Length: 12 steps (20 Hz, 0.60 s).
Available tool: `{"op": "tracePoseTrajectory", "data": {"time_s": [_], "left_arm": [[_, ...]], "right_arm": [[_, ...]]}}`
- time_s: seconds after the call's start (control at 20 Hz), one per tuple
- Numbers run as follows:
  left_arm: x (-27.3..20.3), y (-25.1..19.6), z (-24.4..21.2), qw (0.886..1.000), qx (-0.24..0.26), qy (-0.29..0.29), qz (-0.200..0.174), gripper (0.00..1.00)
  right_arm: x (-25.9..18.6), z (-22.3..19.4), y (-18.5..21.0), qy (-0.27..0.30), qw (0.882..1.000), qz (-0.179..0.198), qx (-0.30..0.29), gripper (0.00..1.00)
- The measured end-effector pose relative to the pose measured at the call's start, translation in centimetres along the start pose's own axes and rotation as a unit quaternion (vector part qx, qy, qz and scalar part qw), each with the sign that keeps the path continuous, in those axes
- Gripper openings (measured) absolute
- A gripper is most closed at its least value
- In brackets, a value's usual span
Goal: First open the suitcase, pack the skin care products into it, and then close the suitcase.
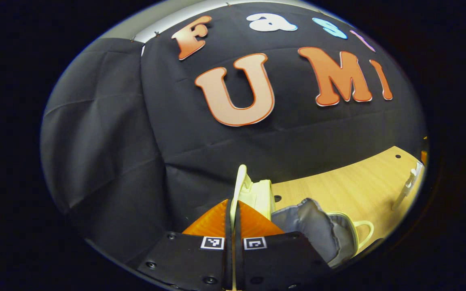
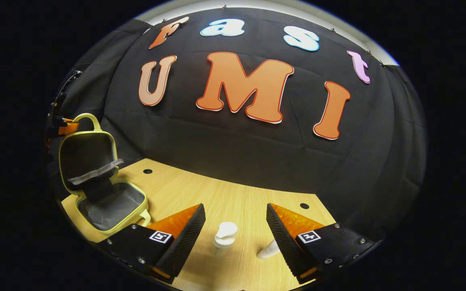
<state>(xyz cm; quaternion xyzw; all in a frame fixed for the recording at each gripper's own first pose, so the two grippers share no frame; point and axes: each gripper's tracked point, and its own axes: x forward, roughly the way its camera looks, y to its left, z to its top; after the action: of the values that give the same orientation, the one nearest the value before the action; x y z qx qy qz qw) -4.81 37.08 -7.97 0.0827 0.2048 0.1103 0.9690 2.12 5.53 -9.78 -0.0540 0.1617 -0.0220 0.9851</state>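
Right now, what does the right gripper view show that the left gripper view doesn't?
Right gripper view: a look into the open suitcase with its grey lining, and the right gripper, open, straddling a white bottle with a white container beside it. Left gripper view: a close, edge-on look at the left gripper shut on the suitcase lid. Both: the yellow suitcase and the wooden table.
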Motion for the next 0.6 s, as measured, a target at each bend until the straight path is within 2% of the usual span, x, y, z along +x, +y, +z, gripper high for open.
{"op": "tracePoseTrajectory", "data": {"time_s": [0.35, 0.6], "left_arm": [[4.1, 8.1, -6.0, 0.997, -0.066, 0.049, 0.009, 0.03], [7.1, 11.1, -12.3, 0.984, -0.149, 0.094, 0.013, 0.03]], "right_arm": [[0.2, 0.4, 1.1, 0.009, 1.000, -0.026, -0.007, 0.97], [0.0, 1.4, 0.8, 0.007, 0.999, -0.048, -0.005, 0.97]]}}
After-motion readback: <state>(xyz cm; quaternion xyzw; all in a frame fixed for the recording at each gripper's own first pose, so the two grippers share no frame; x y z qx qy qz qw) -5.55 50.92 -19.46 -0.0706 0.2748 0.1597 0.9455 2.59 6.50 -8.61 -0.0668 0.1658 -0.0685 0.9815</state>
